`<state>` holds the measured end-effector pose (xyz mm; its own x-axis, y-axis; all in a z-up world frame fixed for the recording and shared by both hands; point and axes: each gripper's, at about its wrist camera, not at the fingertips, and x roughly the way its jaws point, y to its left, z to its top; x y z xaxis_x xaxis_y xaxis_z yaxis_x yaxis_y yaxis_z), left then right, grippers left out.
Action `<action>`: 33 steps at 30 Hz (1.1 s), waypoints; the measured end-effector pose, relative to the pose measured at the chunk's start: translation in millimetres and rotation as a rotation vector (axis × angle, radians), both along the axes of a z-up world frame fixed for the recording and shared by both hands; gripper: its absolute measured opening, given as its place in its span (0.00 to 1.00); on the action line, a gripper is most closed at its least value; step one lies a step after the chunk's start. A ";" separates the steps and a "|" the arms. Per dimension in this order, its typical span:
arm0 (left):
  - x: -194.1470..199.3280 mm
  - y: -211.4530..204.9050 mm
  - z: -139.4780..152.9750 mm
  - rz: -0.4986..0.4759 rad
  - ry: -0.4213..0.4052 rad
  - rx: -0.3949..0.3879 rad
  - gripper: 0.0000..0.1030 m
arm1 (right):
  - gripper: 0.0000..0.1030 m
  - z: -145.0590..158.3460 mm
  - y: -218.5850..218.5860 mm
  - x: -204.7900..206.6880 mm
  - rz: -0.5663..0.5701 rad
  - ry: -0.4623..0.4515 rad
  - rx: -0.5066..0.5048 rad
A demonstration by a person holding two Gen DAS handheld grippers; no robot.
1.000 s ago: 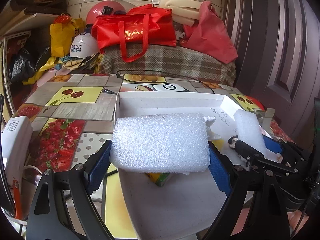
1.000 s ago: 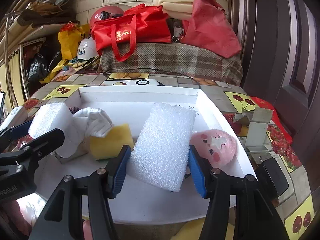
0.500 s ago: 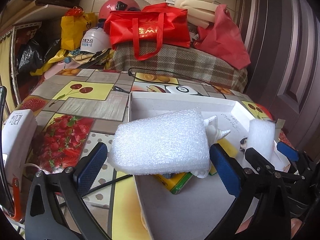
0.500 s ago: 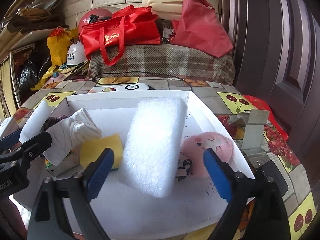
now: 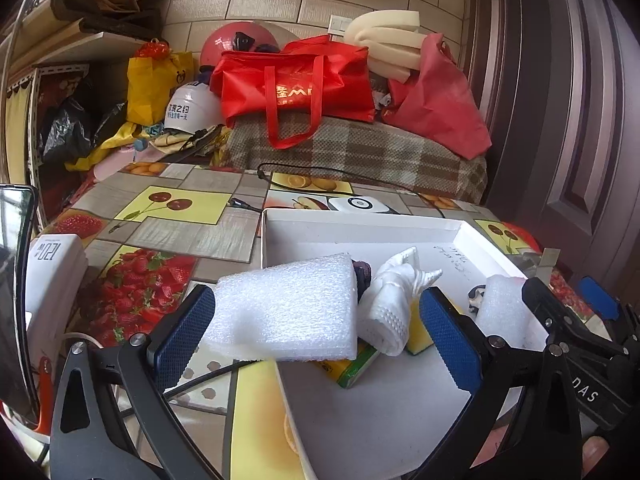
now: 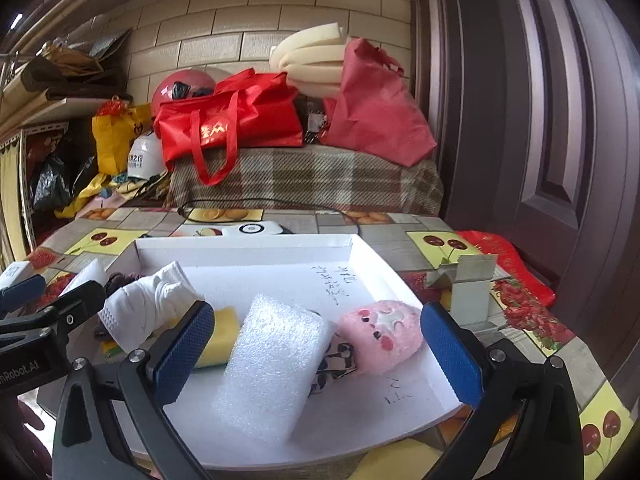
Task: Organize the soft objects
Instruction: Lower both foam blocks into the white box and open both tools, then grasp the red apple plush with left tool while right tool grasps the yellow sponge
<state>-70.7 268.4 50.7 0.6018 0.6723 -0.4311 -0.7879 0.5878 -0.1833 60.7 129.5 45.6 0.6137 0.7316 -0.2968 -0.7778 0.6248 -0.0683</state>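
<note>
Crowding tray [image 6: 360,248]: foam blocks [image 6: 272,368], sponge [image 6: 222,342], plush [image 6: 382,334].

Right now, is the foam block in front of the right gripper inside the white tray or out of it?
Inside. The foam block lies on the white tray's floor, between the yellow sponge and pink plush.

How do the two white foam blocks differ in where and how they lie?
The left foam block overhangs the tray's left edge, resting on other items; the right foam block lies inside the tray, leaning on the pink plush. Both are white, rectangular and released between open grippers.
</note>
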 end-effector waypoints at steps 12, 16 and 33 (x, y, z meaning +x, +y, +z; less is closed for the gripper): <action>-23.2 -17.6 1.4 -0.033 -0.025 0.006 1.00 | 1.00 0.6 -41.4 -9.3 -0.069 0.001 0.038; -26.8 -34.8 2.0 -0.081 0.015 0.036 1.00 | 1.00 0.6 -63.3 -7.4 -0.069 0.025 0.072; -35.5 -108.5 -8.5 -0.453 0.163 0.018 1.00 | 1.00 -12.4 -112.5 26.6 -0.060 0.221 -0.006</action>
<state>-106.2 159.9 42.2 0.7614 0.3666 -0.5347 -0.4696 0.8805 -0.0651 87.3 17.0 33.2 0.5758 0.6933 -0.4333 -0.7355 0.6707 0.0959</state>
